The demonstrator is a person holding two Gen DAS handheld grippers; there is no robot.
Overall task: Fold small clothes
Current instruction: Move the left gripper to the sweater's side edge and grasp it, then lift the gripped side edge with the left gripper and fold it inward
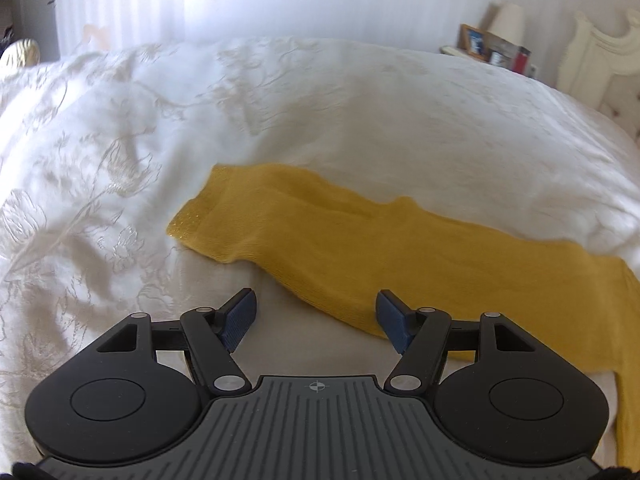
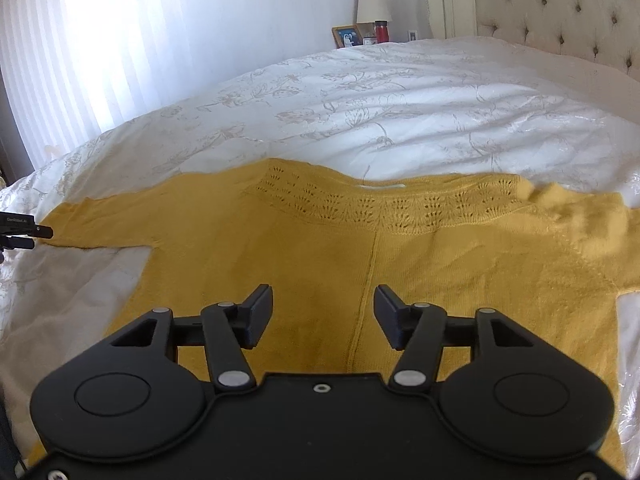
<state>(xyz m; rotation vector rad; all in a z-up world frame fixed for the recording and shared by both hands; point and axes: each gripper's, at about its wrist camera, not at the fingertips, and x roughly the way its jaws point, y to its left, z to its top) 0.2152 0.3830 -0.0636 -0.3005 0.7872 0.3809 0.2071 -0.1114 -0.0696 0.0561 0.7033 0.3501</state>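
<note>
A mustard-yellow knit sweater point(image 2: 320, 264) lies spread flat on a white bed, neckline with lace pattern away from me, both sleeves stretched out sideways. My right gripper point(image 2: 323, 316) is open and empty, hovering over the middle of the sweater's body near its centre seam. In the left wrist view one sleeve point(image 1: 340, 236) runs from its cuff point(image 1: 196, 216) at left toward the lower right. My left gripper point(image 1: 316, 320) is open and empty, just short of the sleeve's near edge. The left gripper's tips point(image 2: 28, 232) also show at the sleeve end in the right wrist view.
The white floral bedspread point(image 2: 400, 112) covers the bed, with rumpled folds point(image 1: 80, 160) left of the sleeve. A tufted headboard point(image 2: 560, 12) stands at the right. A nightstand holds a lamp point(image 2: 372, 4), a photo frame point(image 2: 346, 36) and a red bottle point(image 2: 381, 30). Bright curtains point(image 2: 120, 40) hang behind.
</note>
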